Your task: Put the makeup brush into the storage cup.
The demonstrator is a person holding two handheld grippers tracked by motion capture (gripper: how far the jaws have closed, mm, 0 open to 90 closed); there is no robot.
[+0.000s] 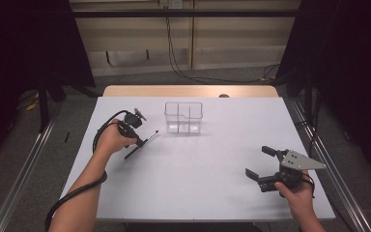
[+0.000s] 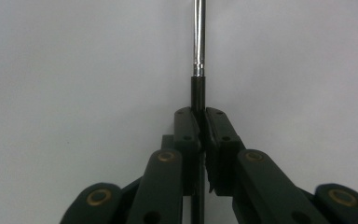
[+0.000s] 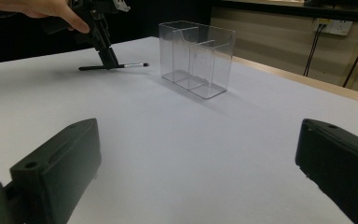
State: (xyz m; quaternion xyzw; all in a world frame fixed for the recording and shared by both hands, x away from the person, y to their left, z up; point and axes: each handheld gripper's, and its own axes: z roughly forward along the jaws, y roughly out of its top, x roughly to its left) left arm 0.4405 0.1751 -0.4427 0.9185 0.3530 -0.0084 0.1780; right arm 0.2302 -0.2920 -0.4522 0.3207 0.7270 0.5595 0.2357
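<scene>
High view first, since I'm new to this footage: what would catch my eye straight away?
The clear divided container stands empty toward the far middle of the white table. To its left, the left hand-held gripper is shut on a slim black brush with a silver ferrule, right at the tabletop. The right hand-held gripper rests near the table's right front, jaws wide open.

Surface (image 1: 193,164) flat white, tan wood edge at far side. Both tongs black: left tongs (image 1: 138,141), right tongs (image 1: 258,163) w/ grey plate on top, brass-coloured pivot pins. Brush (image 2: 198,70): black handle, silver ferrule, dark tip. Organizer (image 1: 183,117) clear, no tint.
</scene>
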